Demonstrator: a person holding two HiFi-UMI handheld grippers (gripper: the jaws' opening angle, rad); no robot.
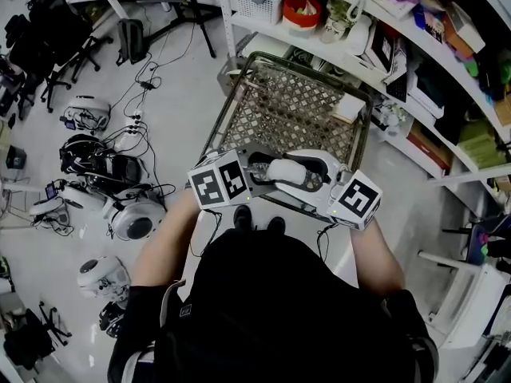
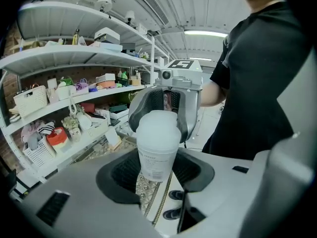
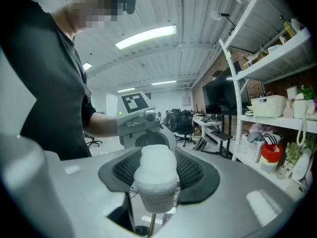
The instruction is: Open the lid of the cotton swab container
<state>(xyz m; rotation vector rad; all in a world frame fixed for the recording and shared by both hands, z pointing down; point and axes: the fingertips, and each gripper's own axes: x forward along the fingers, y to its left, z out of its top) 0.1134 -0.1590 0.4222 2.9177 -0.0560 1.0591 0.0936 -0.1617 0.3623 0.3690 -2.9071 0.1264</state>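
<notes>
Frosted plastic cotton swab container [image 2: 156, 155] is clamped in your left gripper [image 2: 157, 163]; your right gripper [image 3: 157, 171] pinches its lid [image 2: 158, 125] above the cart [image 1: 295, 114]. Jerk crookedly and swabs could spill out.

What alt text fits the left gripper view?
The left gripper holds a white cotton swab container between its jaws, while the right gripper, facing it, grips the lid. Stocked shelves stand at left, a person in black at right.
</notes>
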